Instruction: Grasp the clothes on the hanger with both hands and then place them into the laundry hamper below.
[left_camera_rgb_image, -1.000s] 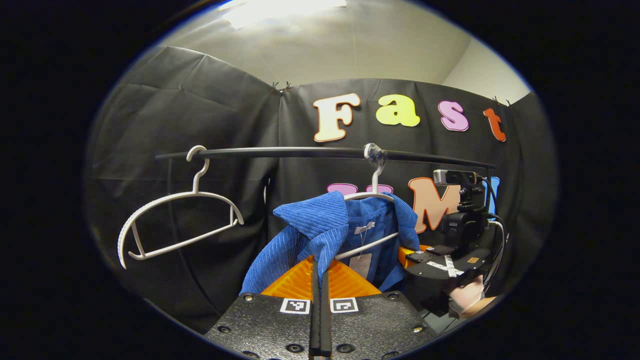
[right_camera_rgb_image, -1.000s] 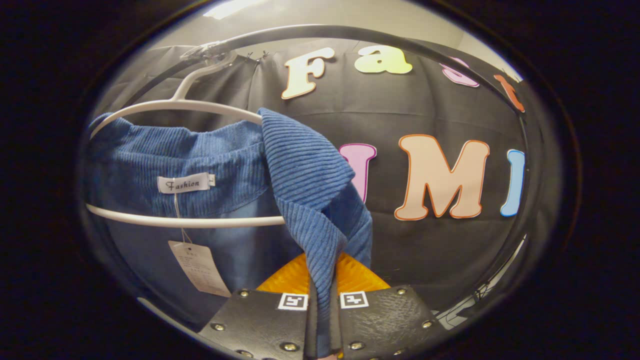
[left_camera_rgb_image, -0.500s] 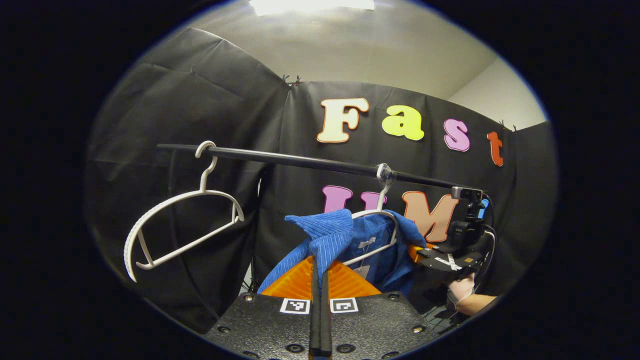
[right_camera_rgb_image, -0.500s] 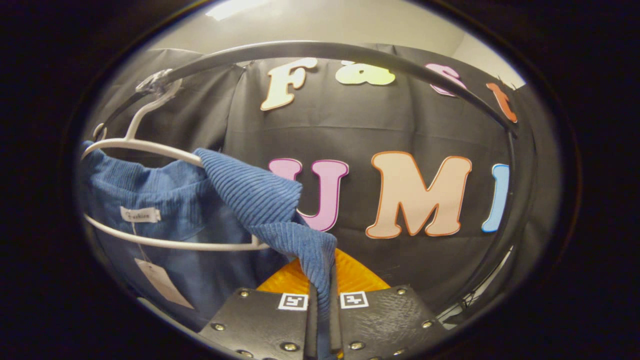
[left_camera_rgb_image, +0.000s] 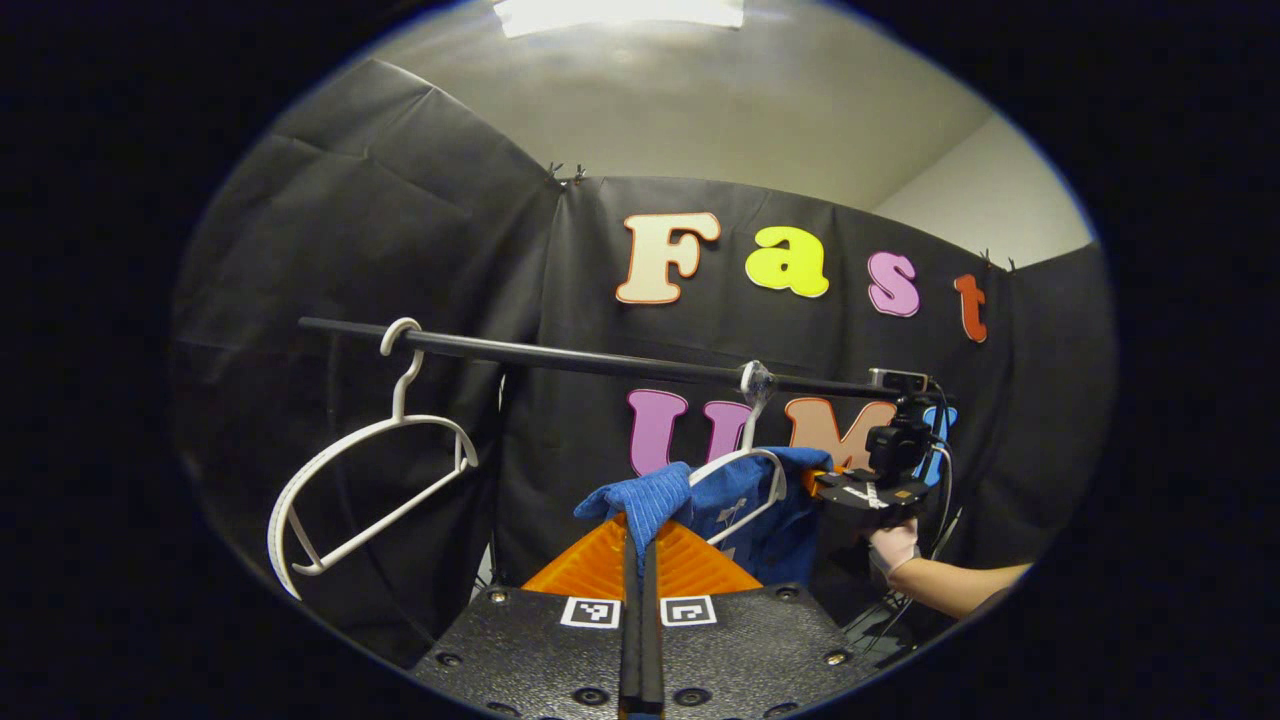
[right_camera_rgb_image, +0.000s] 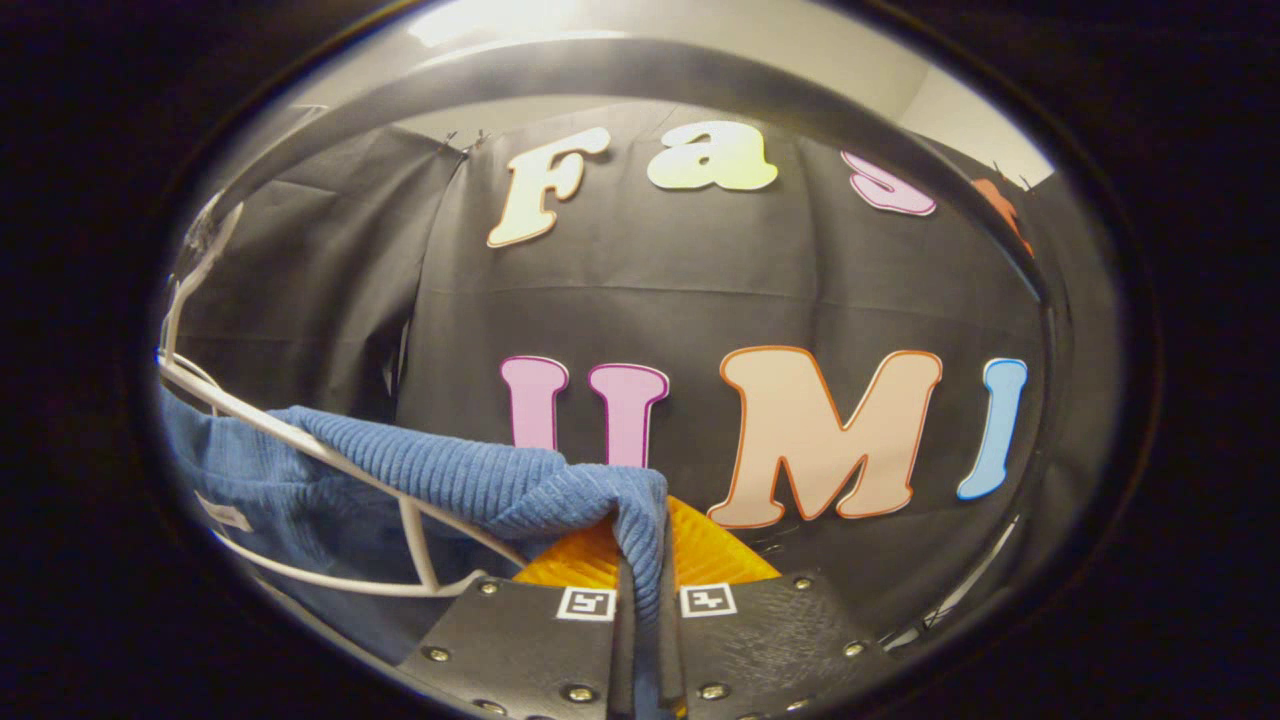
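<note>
Left gripper view: the left tongs (left_camera_rgb_image: 640, 560) are clenched on one collar corner of the blue ribbed corduroy garment (left_camera_rgb_image: 745, 500), which hangs partly on the white plastic hanger (left_camera_rgb_image: 752, 478) under the black horizontal rail (left_camera_rgb_image: 600, 362). An empty white plastic hanger (left_camera_rgb_image: 365, 490) hangs on that rail, well apart to the side. The right tongs (right_camera_rgb_image: 645, 590) are clenched on the opposite collar corner; the same tongs appear farther off in the left gripper view, held by a gloved hand (left_camera_rgb_image: 893, 545).

Handling judgement: the fabric is soft, limp and light, so it will sag between the two holds (expect drape, not stiffness). The thick folded collar edge is the best purchase. Risk: cloth snagging on the hanger's shoulder during pull-off.
</note>
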